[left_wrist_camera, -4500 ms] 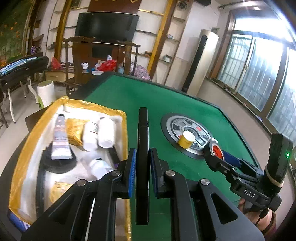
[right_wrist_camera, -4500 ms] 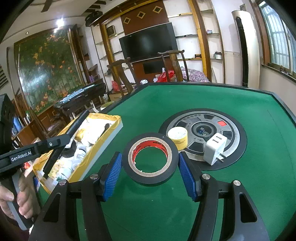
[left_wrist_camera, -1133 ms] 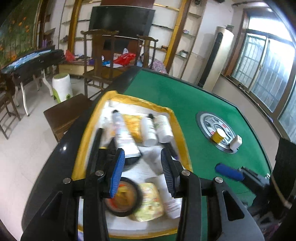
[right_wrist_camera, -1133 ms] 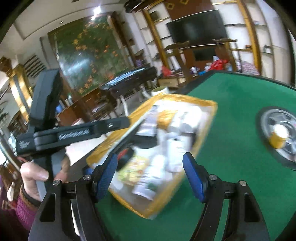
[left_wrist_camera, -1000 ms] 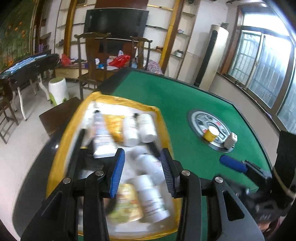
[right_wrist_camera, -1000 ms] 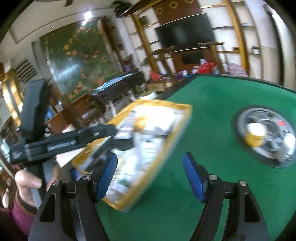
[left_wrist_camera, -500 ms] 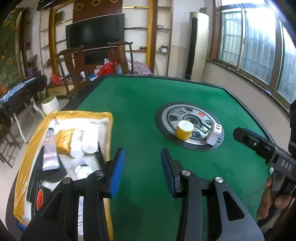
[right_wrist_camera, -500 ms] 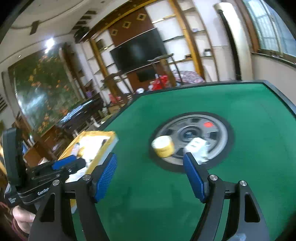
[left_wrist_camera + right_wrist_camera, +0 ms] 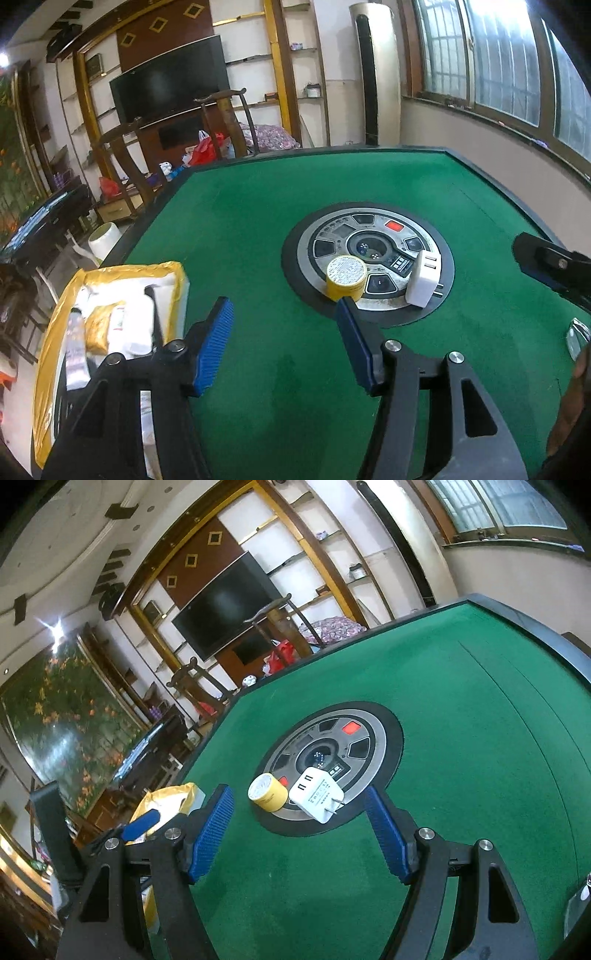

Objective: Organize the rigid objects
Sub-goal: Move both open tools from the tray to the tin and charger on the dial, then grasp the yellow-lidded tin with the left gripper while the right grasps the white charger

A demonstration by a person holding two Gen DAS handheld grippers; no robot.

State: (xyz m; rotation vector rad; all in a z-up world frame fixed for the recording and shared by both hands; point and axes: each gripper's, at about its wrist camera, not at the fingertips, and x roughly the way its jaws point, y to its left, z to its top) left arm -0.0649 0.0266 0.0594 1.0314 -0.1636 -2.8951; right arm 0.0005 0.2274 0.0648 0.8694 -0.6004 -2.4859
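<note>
- Hovering above the green surface (image 9: 258, 206): left gripper (image 9: 282, 339), jaws spread, holding nothing, aimed at the round centre console (image 9: 369, 254).
- Right gripper (image 9: 301, 830): tilted, jaws wide apart, empty, framing the items on the console.
- Yellow jar (image 9: 346, 277): upright on the console edge.
- White plug adapter (image 9: 423, 277): just beside the jar.
- Yellow-lined box (image 9: 48, 343): at the surface's left edge, holding tubes and bottles.

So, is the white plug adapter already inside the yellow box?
No, the white plug adapter lies on the round centre panel, beside the yellow jar.
</note>
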